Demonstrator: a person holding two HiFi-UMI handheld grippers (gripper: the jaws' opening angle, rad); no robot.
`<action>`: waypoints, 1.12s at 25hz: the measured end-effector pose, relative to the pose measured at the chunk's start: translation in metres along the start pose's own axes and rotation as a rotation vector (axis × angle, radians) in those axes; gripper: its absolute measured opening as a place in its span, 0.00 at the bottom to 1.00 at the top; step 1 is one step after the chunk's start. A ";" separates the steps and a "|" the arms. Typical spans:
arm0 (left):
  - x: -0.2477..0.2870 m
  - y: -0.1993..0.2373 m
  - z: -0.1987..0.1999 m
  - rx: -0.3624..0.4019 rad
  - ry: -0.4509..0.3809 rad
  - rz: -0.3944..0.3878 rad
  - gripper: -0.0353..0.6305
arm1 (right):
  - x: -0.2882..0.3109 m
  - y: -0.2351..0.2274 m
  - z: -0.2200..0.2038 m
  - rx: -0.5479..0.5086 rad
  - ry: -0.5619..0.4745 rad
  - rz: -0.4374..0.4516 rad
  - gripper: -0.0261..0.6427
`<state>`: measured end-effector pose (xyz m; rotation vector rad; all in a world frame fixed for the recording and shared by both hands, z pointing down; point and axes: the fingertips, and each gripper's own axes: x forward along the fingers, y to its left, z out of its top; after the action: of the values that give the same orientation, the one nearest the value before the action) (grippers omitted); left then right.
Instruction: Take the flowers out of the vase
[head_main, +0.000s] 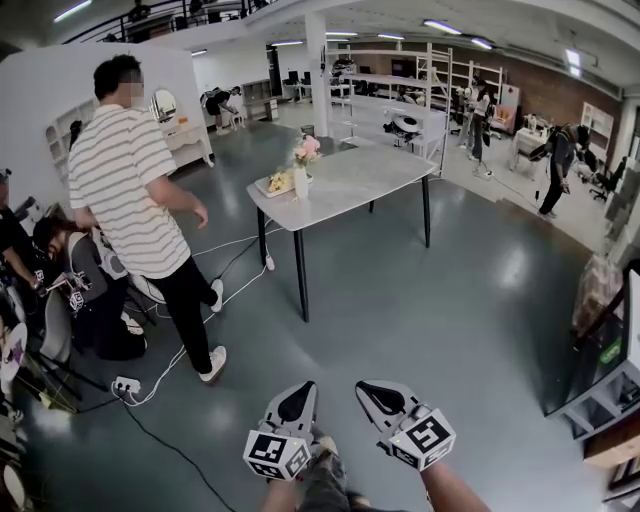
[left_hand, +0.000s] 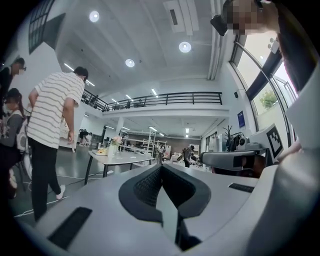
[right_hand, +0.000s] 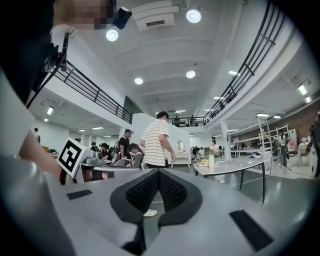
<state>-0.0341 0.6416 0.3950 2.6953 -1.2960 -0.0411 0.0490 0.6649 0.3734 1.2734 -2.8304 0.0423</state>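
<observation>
Far ahead, pink flowers (head_main: 307, 149) stand in a small white vase (head_main: 301, 182) near the left end of a grey table (head_main: 350, 180). The left gripper view shows the vase (left_hand: 113, 148) small and distant, and in the right gripper view the flowers (right_hand: 214, 149) top the vase (right_hand: 211, 160) on the table. My left gripper (head_main: 297, 394) and right gripper (head_main: 372, 392) hang side by side low in the head view, well short of the table. Both are shut with nothing between the jaws.
A person in a striped shirt (head_main: 135, 190) stands on the floor left of the table. A tray with yellow items (head_main: 276, 184) lies beside the vase. Cables and a power strip (head_main: 125, 385) trail on the floor at left. Seated people (head_main: 70, 290) are at far left, shelving (head_main: 610, 390) at right.
</observation>
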 end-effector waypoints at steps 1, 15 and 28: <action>0.007 0.002 0.000 0.000 -0.003 -0.001 0.07 | 0.005 -0.005 -0.001 0.000 -0.001 0.003 0.07; 0.162 0.113 0.013 -0.004 0.005 -0.040 0.07 | 0.148 -0.123 -0.009 0.019 0.040 0.015 0.07; 0.287 0.233 0.026 -0.006 0.022 -0.037 0.07 | 0.288 -0.224 -0.013 0.047 0.053 -0.001 0.07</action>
<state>-0.0368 0.2716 0.4152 2.7063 -1.2382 -0.0194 0.0256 0.3018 0.4012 1.2620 -2.8000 0.1417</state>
